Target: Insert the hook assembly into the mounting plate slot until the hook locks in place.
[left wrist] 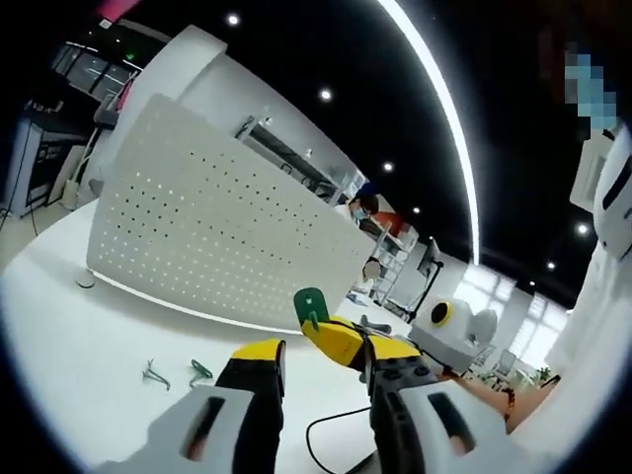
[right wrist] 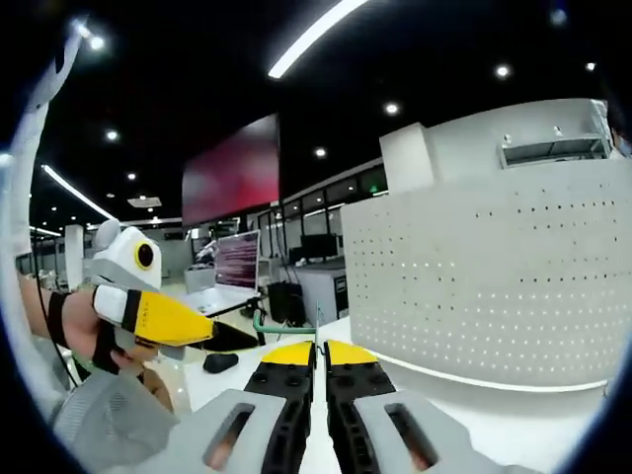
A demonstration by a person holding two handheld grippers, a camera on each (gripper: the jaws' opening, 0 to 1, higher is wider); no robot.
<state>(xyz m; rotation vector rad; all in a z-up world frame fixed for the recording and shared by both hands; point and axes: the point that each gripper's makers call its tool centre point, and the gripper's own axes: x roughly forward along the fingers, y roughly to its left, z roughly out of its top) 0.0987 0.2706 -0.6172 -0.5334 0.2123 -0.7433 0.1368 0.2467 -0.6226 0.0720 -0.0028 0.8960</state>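
A: Here, left gripper view — what do the left tongs (left wrist: 318,363) show?
B: Their yellow-tipped jaws stand apart, with nothing between them. Beyond them lies the white desk (left wrist: 59,326), and on it stands the upright perforated plate (left wrist: 212,232), curved by the lens.

A: And the hooks?
B: Two small green wire hooks (left wrist: 173,373) lie on the desk left of the left jaw, near each other and well in front of the plate. A third hook (left wrist: 312,306), green, is at the tip of the right tongs (left wrist: 341,336), which enter from the right; it appears gripped there, short of the plate and not touching it.

A: Right gripper view — state of the right tongs (right wrist: 316,355)?
B: The jaws are nearly together, a thin green hook (right wrist: 284,326) projecting from between the tips — closed on it. The plate (right wrist: 494,286) stands to the right, on the desk (right wrist: 513,434), apart from the hook.

A: What enters from the left?
B: The left tongs (right wrist: 232,339), held by a hand (right wrist: 118,351), the yellow jaw pointing toward the hook. A dark mouse-like object (right wrist: 219,362) lies on the desk below it.
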